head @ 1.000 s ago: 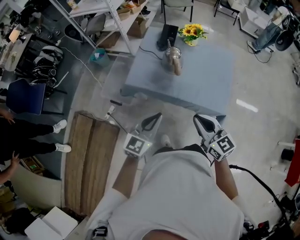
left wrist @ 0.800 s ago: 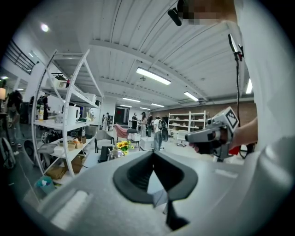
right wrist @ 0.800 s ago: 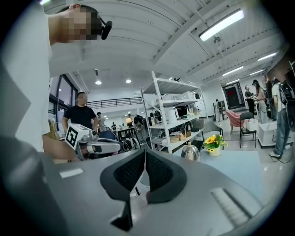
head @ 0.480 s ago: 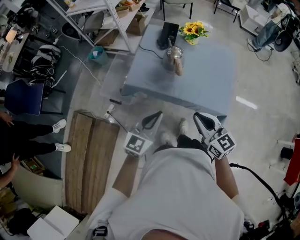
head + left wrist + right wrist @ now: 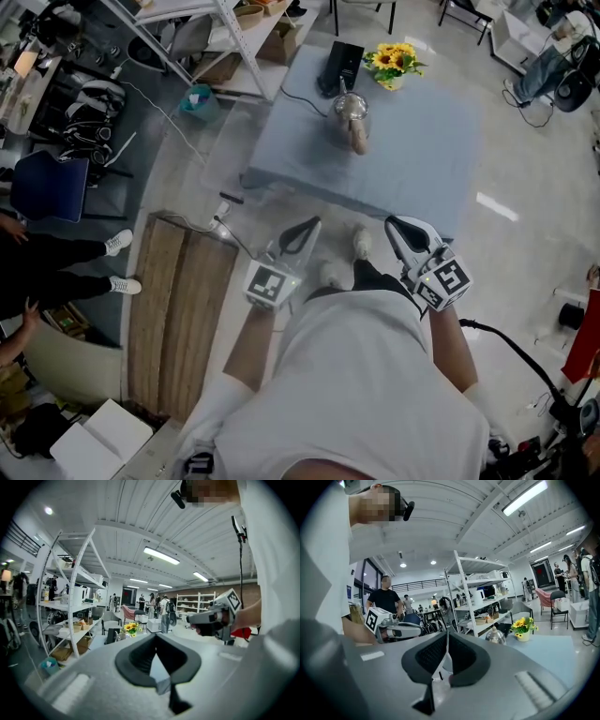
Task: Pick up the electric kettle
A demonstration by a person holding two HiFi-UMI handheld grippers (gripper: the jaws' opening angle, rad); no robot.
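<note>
The task is barely begun. The worktop carries the electric kettle on its far part, untouched. The left tool and the right tool hang short of the worktop's near edge, jaws together and empty. The approach, grasp and lift are all left to do.

My head camera sits above the person's shoulders and looks steeply down, with the table far ahead of the body. The camera on the left gripper rides close behind its own jaws and faces almost level toward the far side. It catches the right gripper near its right edge. The right gripper's camera is set the same way and faces the same direction, with the left gripper at its left. All three views share the table, the kettle, the sunflowers and the white shelving rack on the far left.
</note>
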